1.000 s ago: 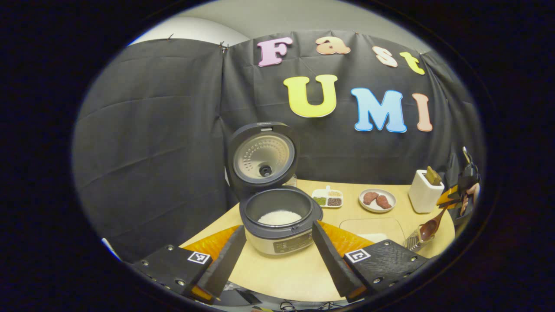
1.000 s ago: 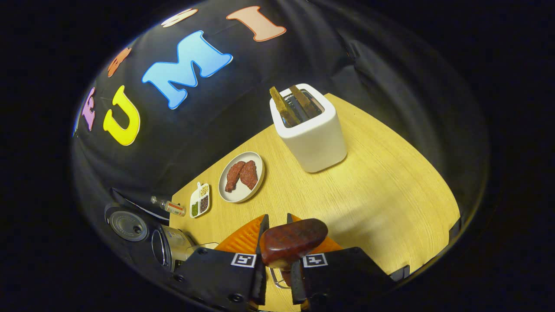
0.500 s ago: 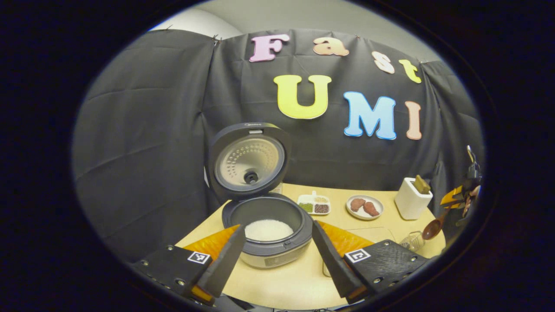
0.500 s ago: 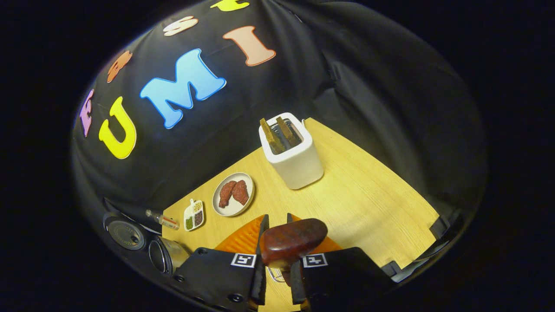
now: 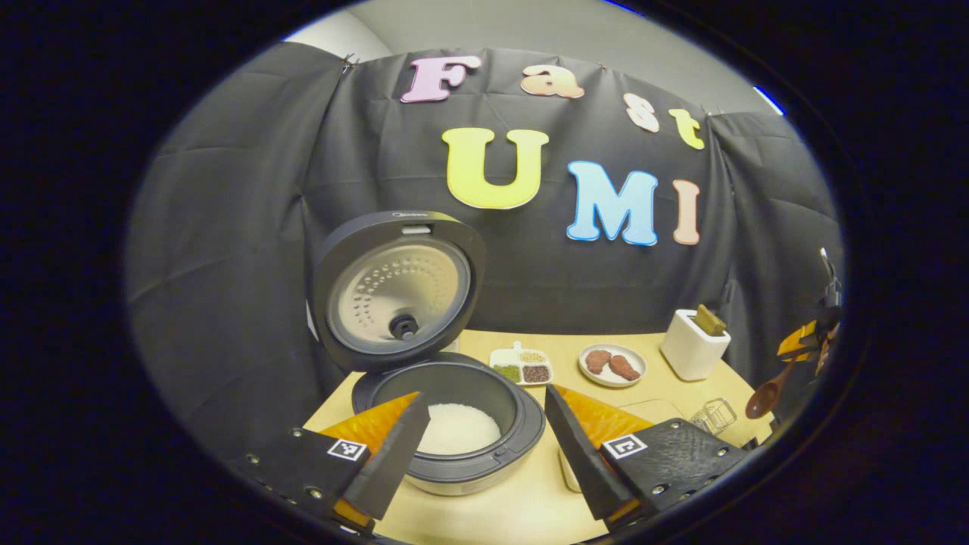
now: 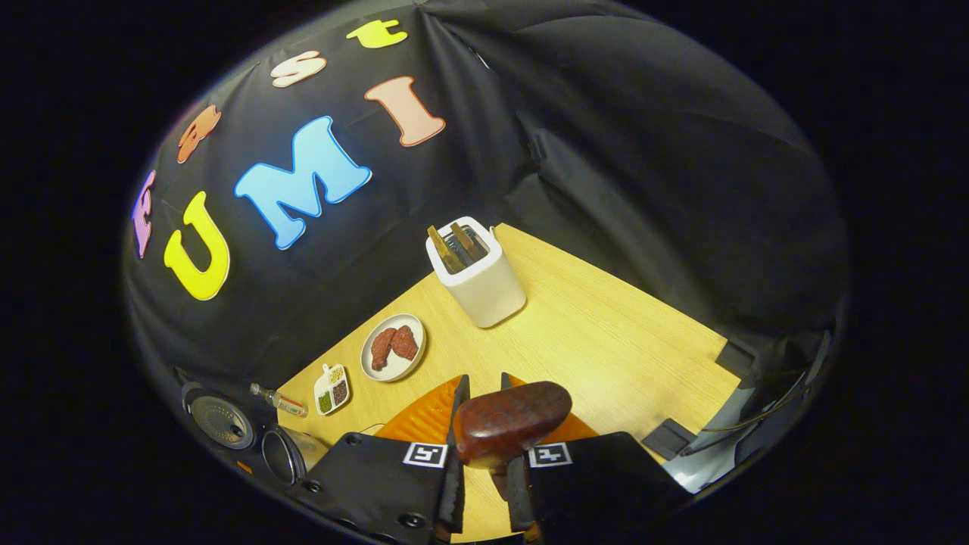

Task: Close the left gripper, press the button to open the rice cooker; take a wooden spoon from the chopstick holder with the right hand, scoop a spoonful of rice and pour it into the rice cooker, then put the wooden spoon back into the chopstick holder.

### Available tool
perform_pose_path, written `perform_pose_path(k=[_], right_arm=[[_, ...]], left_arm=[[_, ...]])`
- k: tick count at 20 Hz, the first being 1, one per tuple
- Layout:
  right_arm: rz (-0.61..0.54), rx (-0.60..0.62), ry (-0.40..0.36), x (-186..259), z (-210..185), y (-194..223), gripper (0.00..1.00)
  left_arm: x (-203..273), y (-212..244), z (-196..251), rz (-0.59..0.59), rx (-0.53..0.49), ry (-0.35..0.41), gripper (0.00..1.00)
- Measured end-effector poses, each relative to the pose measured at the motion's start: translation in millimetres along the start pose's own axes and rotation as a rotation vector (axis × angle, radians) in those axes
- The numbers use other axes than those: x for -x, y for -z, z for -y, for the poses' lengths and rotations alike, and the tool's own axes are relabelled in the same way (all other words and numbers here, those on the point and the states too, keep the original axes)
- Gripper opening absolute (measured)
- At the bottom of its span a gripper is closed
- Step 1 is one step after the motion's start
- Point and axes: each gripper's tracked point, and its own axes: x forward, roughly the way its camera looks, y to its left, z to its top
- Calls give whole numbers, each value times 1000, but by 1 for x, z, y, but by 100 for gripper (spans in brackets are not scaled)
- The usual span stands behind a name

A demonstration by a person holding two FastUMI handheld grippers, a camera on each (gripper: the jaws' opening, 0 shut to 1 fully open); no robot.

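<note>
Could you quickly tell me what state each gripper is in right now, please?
Left gripper: open, holding nothing, in front of the open rice cooker.
Right gripper: shut on the wooden spoon.

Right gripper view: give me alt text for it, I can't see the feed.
The right gripper has its fingers shut on a wooden spoon above a wooden table. Farther off stand a white chopstick holder, a plate of meat and the open rice cooker.
</note>
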Motion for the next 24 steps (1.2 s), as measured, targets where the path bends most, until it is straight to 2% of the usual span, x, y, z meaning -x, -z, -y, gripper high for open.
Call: perform_pose_path(k=[6, 11, 17, 20, 24], right_arm=[[-4, -19, -24, 33, -31, 26, 22], [-44, -10, -131, 43, -94, 43, 22], [-106, 121, -256, 29, -166, 64, 22], [-127, 214, -307, 5, -195, 77, 24], [-116, 361, -328, -45, -217, 95, 24]], left_arm=[[-3, 8, -17, 1, -11, 48, 96], [3, 11, -38, 12, 21, 31, 96], [27, 24, -63, 20, 79, -56, 97], [46, 31, -70, 21, 123, -110, 97], [67, 41, -78, 14, 153, -203, 96]])
